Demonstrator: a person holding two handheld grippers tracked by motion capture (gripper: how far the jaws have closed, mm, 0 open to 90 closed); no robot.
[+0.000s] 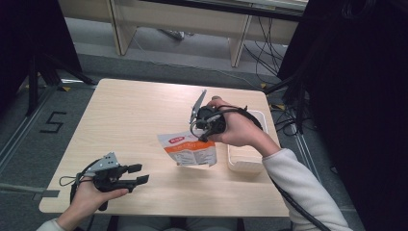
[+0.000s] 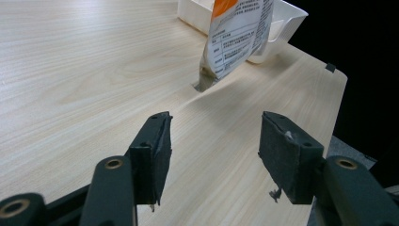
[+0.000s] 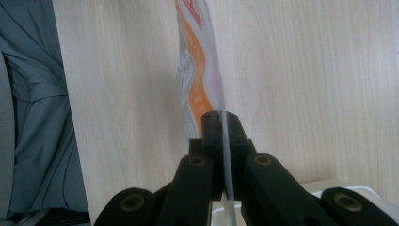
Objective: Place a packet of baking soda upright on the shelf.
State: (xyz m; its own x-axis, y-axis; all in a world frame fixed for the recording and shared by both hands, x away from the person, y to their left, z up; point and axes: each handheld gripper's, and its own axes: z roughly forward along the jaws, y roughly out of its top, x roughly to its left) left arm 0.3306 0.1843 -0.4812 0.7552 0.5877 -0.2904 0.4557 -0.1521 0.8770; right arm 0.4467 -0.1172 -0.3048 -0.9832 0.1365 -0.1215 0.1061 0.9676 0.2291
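Note:
An orange and white pouch (image 1: 190,148) hangs above the middle of the table, with my right gripper (image 1: 204,138) shut on its top edge. In the right gripper view the pouch (image 3: 200,70) runs edge-on away from the pinching jaws of that gripper (image 3: 221,123). The pouch (image 2: 240,33) appears in the left gripper view with its bottom corner near the tabletop. My left gripper (image 1: 139,174) rests low at the table's front left, open and holding nothing, and its gap (image 2: 214,141) frames bare wood.
A white plastic tray (image 1: 246,159) sits at the table's right side, just behind the right hand, seen as a white tray (image 2: 287,19) behind the pouch. The wooden table (image 1: 130,110) is bare at left and far. Black curtains and cables flank the table.

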